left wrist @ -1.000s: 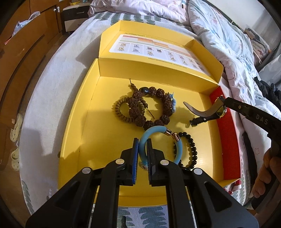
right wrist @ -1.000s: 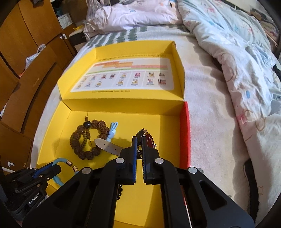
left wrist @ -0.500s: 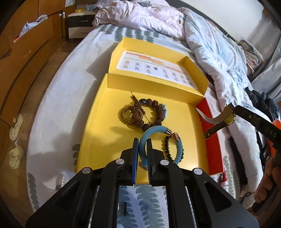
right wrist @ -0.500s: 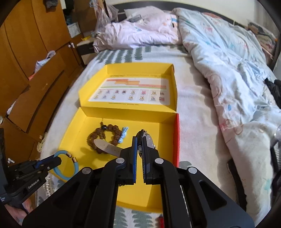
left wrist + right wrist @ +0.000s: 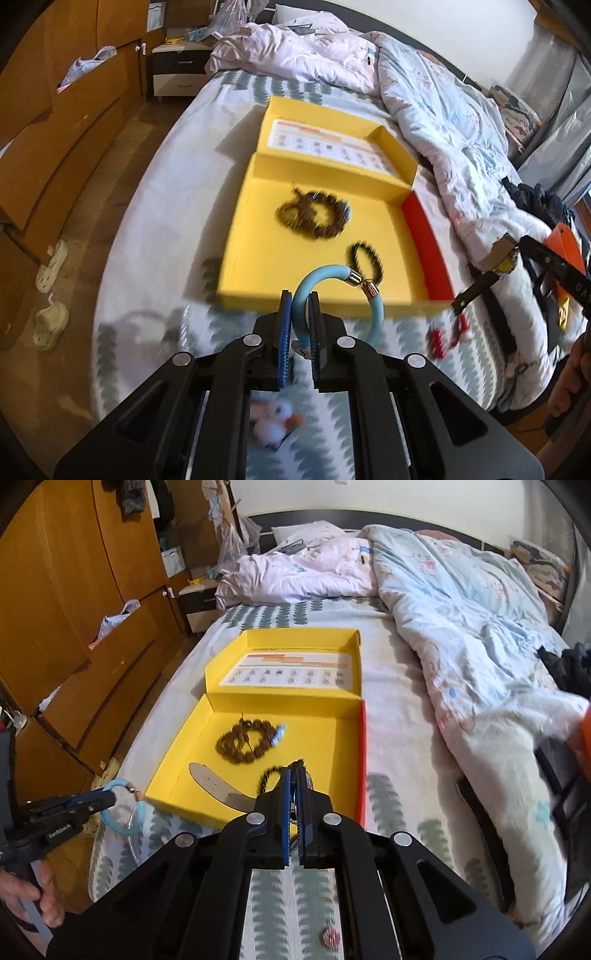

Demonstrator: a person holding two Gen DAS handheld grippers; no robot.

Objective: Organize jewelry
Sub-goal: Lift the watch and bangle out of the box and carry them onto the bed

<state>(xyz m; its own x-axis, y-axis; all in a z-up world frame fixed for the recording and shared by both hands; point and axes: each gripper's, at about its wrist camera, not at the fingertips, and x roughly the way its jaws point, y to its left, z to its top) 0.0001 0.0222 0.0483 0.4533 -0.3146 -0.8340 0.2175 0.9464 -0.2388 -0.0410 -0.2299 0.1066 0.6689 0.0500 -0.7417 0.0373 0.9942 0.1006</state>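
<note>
My left gripper (image 5: pixel 298 295) is shut on a light blue bangle (image 5: pixel 340 275) with gold end caps, held above the bed in front of the open yellow box (image 5: pixel 258 254). It also shows in the right wrist view (image 5: pixel 122 808). My right gripper (image 5: pixel 294 773) is shut on a wristwatch; its grey strap (image 5: pixel 218 786) hangs to the left. In the left wrist view the watch (image 5: pixel 496 264) hangs right of the box. Brown bead bracelets (image 5: pixel 314 218) and a black bead bracelet (image 5: pixel 365 258) lie in the box.
The box lies on a bed with a leaf-patterned sheet (image 5: pixel 391 801). A crumpled duvet (image 5: pixel 461 635) lies to the right. Wooden wardrobes (image 5: pixel 74 590) stand left. A red trinket (image 5: pixel 436 341) and a white plush toy (image 5: pixel 273 421) lie on the sheet near me. Slippers (image 5: pixel 50 325) are on the floor.
Both grippers have pulled back and up from the box, carrying the blue bangle and the watch out over the bed. The bead bracelets stay in the box.
</note>
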